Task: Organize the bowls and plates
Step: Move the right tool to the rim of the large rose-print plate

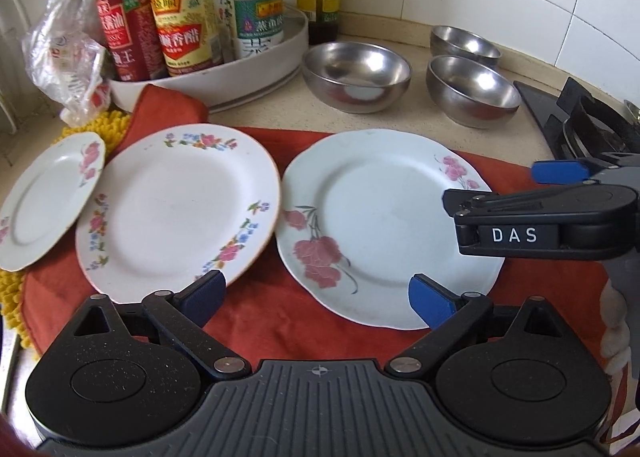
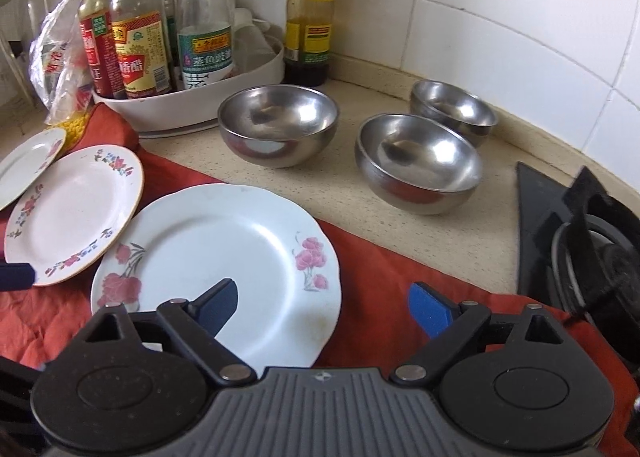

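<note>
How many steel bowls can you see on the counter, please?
3. One bowl sits beside the bottle tray, a second bowl lies nearer the stove, and a third bowl stands behind it by the wall. None looks hidden.

Three steel bowls (image 2: 420, 161): bare metal, brushed-to-shiny, mirror the red cloth on their sides. Floral plates (image 1: 384, 225): glazed ceramic, smooth, glossy, printed flower decals; middle plate (image 1: 176, 209) has a tan rim line. Red cloth (image 1: 272, 317): matt woven fabric, creased. Yellow mat (image 1: 100, 129): nubby chenille. Bench (image 2: 344, 193): speckled beige stone-look, satin. Wall tiles (image 2: 520, 17): white, glossy. Sauce bottles (image 1: 184, 17): clear glass, paper labels. Tray (image 1: 248, 73): white smooth plastic. Bag (image 1: 60, 49): crinkled clear film. Left gripper (image 1: 316, 297): matt black plastic, ribbed grey body, blue textured pads.
</note>
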The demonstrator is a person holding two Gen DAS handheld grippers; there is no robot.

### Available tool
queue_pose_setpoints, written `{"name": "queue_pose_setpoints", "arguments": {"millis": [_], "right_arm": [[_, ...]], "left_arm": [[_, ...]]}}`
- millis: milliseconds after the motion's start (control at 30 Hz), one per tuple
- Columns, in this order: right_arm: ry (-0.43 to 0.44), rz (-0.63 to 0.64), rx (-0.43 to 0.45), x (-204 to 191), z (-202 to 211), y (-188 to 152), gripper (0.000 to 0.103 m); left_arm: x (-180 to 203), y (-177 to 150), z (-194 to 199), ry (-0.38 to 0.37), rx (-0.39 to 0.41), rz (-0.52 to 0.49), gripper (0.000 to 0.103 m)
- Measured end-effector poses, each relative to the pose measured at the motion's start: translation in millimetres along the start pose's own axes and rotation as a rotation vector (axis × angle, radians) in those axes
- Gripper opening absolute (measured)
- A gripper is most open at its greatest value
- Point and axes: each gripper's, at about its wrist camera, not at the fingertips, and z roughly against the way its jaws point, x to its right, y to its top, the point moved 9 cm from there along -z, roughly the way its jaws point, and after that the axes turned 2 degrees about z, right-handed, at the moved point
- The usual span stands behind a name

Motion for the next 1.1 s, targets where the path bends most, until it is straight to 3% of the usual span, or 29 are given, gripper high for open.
{"name": "queue_pose_setpoints", "arguments": {"millis": [367, 600, 667, 833, 1100], "right_arm": [[0.232, 0.036, -0.060, -4, -31, 2, 0.070], [0.337, 0.052, -0.071, -2, -32, 4, 0.065], [0.352, 0.055, -0.075, 1, -32, 4, 0.060], [0.392, 0.053, -0.084, 4, -35, 5, 0.060], [0.360, 0.043, -0.107, 5, -31, 1, 0.054]], "left_arm": [[10, 2, -30, -0.058, -0.072, 0.104, 0.090], [17, 10, -41, -0.030, -0.075, 0.096, 0.094], [16, 11, -41, -0.024, -0.074, 0.106, 0.094], [15, 12, -43, -0.022, -0.057, 0.103, 0.094], [16, 17, -46, -0.027, -0.050, 0.083, 0.094]]}}
